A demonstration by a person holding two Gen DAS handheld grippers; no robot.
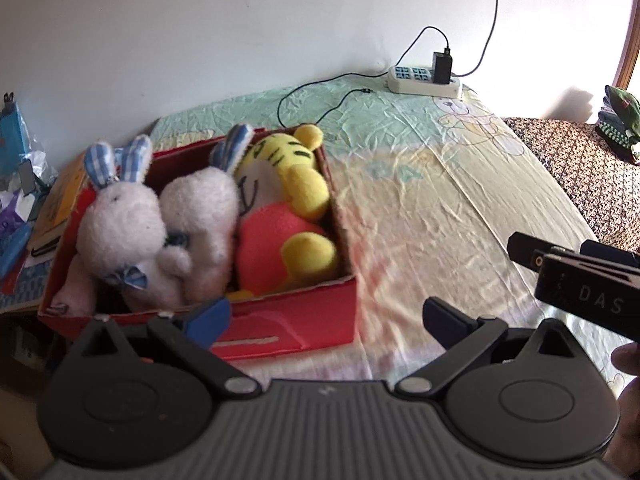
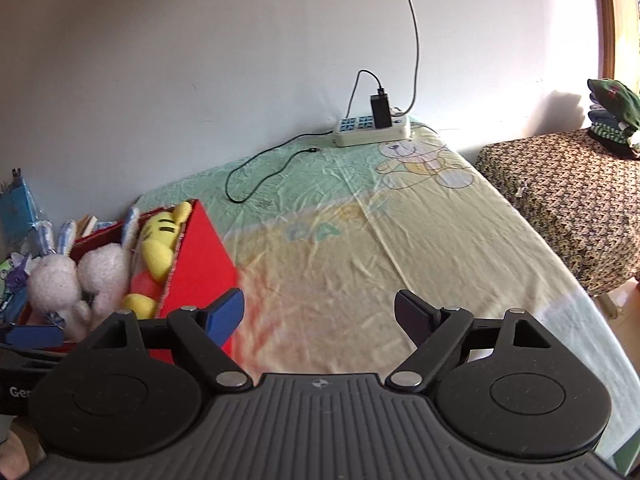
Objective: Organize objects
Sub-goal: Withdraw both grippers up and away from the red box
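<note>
A red box (image 1: 288, 320) sits at the left end of a bed (image 1: 440, 200) covered by a pale green and yellow sheet with a bear print. Three soft toys lie packed side by side in the box: a white rabbit (image 1: 120, 224) with blue checked ears on the left, a second white rabbit (image 1: 204, 212) in the middle, and a yellow tiger (image 1: 292, 200) in a pink garment on the right, against the box's right wall. The left gripper (image 1: 326, 320) hovers just in front of the box's near wall, its jaws spread wide with nothing between them; its blue fingertip overlaps the box's front rim in the left wrist view. The right gripper (image 2: 320, 316) is over bare sheet to the right of the box, jaws likewise spread wide and empty. At the far end of the bed, against the wall, a white power strip (image 1: 424, 80) holds a black charger (image 1: 441, 66), whose cable trails across the sheet. A book (image 1: 60, 208) and blue packets lie left of the box. Folded clothes (image 2: 614, 116) rest on a patterned cloth to the right of the bed.
</note>
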